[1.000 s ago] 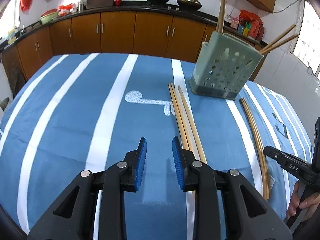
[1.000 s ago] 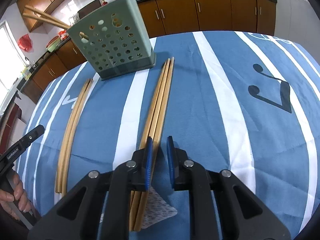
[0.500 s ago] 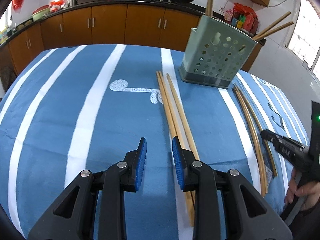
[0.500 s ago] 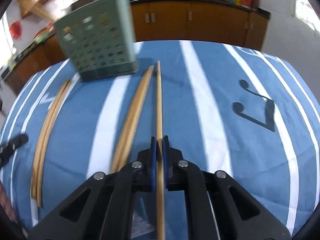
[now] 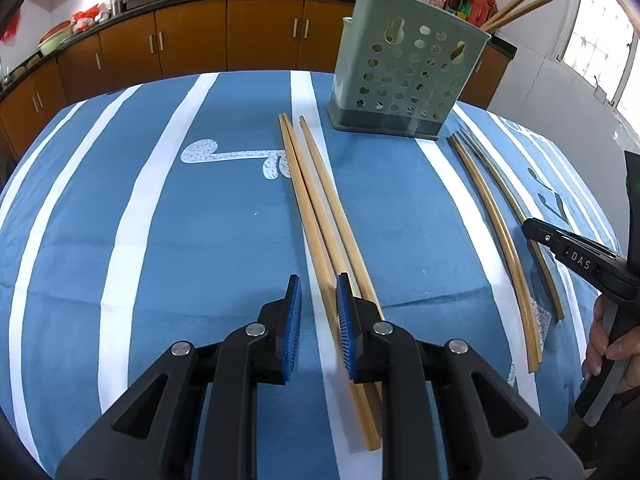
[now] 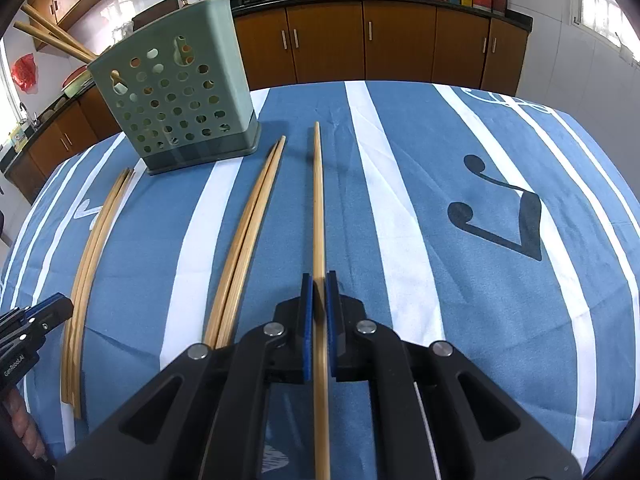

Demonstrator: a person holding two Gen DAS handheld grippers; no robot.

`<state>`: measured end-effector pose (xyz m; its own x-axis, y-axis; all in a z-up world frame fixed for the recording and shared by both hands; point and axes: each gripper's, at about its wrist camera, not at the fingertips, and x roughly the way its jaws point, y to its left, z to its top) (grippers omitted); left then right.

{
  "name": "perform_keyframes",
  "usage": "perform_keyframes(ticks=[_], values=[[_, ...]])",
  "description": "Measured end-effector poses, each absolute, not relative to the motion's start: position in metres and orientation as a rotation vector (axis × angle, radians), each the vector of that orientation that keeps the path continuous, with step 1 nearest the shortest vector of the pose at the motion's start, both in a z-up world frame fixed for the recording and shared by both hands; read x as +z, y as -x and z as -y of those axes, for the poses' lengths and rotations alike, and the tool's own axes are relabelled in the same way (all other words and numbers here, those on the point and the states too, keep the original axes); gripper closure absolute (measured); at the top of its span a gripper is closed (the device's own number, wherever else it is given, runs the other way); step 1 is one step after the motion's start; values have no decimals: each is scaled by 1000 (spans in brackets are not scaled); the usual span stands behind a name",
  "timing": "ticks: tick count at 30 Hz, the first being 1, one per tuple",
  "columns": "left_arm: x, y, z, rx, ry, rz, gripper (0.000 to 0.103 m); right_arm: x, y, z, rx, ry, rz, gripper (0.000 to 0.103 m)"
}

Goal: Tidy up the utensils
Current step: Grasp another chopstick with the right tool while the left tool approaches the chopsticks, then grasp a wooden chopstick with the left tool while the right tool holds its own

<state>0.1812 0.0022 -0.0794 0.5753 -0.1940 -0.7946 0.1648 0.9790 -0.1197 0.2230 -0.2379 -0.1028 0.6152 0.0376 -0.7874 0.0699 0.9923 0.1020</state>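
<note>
1. We clench our right tongs (image 6: pixel 319 292) on a single chopstick (image 6: pixel 318 208). Its long axis runs straight ahead from the pads, tip aimed across the blue striped surface (image 6: pixel 440 184) and passing just right of the green perforated holder (image 6: pixel 176 108), which already has chopsticks leaning in it.

2. Our left tongs (image 5: pixel 318 312) stand slightly apart, having just been closing. They grip nothing: one chopstick of the left group (image 5: pixel 320 216) lies in the gap below them, and the pads do not press it. Those sticks also point away towards the holder (image 5: pixel 404 76).

3. The coming move, as we judge it, turns on this: the holder lies ahead and to the left of the held stick, so the right hand must lift, tip the stick upright and swing left.

4. The right view shows the grip and a loose pair (image 6: pixel 248 236) beside it; the left view shows the right tongs only from the side, fingertips hidden.

5. A curved pair (image 6: pixel 92 248) lies between the hands.
</note>
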Motion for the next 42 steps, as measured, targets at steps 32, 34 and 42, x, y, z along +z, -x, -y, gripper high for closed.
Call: perform_keyframes(ticks=[32, 34, 42], values=[[-82, -218, -44, -105, 80, -875, 95, -104, -244, 264, -69, -114, -867, 95], [-82, -218, -44, -103, 75, -876, 95, -104, -244, 264, -69, -114, -867, 95], [-83, -219, -46, -104, 81, -876, 95, -104, -244, 265, -66, -118, -867, 95]])
